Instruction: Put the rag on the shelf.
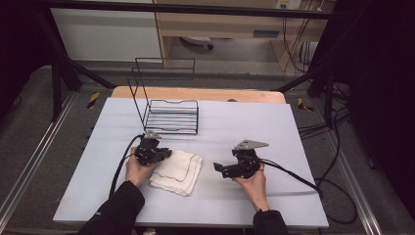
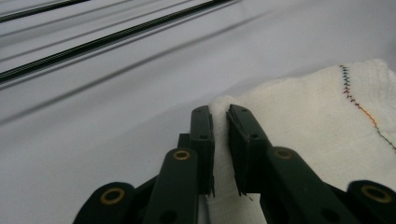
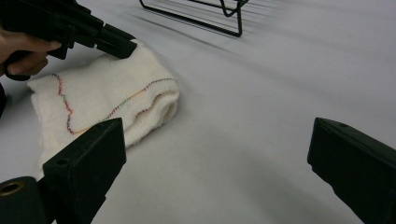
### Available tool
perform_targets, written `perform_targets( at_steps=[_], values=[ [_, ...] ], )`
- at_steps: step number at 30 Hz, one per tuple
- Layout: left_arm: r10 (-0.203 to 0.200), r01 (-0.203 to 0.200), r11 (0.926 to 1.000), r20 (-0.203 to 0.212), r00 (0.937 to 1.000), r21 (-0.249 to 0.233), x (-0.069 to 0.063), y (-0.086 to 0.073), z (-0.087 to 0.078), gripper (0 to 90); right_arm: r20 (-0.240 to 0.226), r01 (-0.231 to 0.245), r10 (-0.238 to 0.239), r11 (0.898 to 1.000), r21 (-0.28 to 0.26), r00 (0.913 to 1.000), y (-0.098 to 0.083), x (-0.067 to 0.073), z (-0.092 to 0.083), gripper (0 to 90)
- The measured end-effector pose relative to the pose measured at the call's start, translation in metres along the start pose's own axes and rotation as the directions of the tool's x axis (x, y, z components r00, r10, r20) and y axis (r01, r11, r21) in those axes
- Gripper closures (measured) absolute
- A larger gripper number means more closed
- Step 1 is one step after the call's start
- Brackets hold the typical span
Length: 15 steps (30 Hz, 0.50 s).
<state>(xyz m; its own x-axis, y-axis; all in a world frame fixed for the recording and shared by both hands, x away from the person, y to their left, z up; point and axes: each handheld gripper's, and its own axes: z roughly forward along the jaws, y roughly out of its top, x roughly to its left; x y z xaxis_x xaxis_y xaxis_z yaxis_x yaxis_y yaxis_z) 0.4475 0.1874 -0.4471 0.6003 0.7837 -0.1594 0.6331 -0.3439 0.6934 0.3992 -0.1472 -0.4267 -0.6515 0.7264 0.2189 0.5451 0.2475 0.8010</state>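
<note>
Cloth [image 1: 177,170]: we see a folded white cloth with coloured stitching, lying flat just ahead of the left gripper [image 2: 219,114] and well off to the side of the right gripper [image 1: 219,168].
Left grip: we read its jaws as narrow, pinched on a raised fold at the cloth's corner; fabric sits between the pads in the left gripper view.
Right grip: we see its jaws spread wide with nothing between them, pointed toward the cloth across bare table.
Risk 1: we judge the pinch thin, only a top fold; lifting could peel one layer and unfold the stack.
Risk 2: we think a quick pull could slip the fabric out of the pads, since little cloth is caught.
Risk 3: we think the right gripper coming in low could shove the cloth and bunch it before it grabs an edge.
Risk 4: wire rack [image 1: 171,116] stands just beyond the left gripper; a raised cloth could snag on it.
Surface: table [image 1: 254,122] has a smooth pale grey top, wooden edge at the far side.
Room: we see dark frame bars, trailing cables, grey floor, and cabinets behind.
</note>
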Motion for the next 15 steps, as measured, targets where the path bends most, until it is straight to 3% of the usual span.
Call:
perform_targets(
  at_steps=[6,15],
  values=[
    [0.023,-0.023,0.9997,-0.008,0.9997,0.002,-0.002,0.000,0.000,78.8,0.014,0.003,-0.003,0.999,0.042,0.9999,0.011,0.013,0.027,11.4],
    [0.034,-0.034,0.9994,-0.014,0.9993,0.003,-0.002,0.000,0.000,78.7,0.003,-0.011,0.011,0.998,0.058,0.9999,0.019,0.025,0.056,23.3]
  ],
)
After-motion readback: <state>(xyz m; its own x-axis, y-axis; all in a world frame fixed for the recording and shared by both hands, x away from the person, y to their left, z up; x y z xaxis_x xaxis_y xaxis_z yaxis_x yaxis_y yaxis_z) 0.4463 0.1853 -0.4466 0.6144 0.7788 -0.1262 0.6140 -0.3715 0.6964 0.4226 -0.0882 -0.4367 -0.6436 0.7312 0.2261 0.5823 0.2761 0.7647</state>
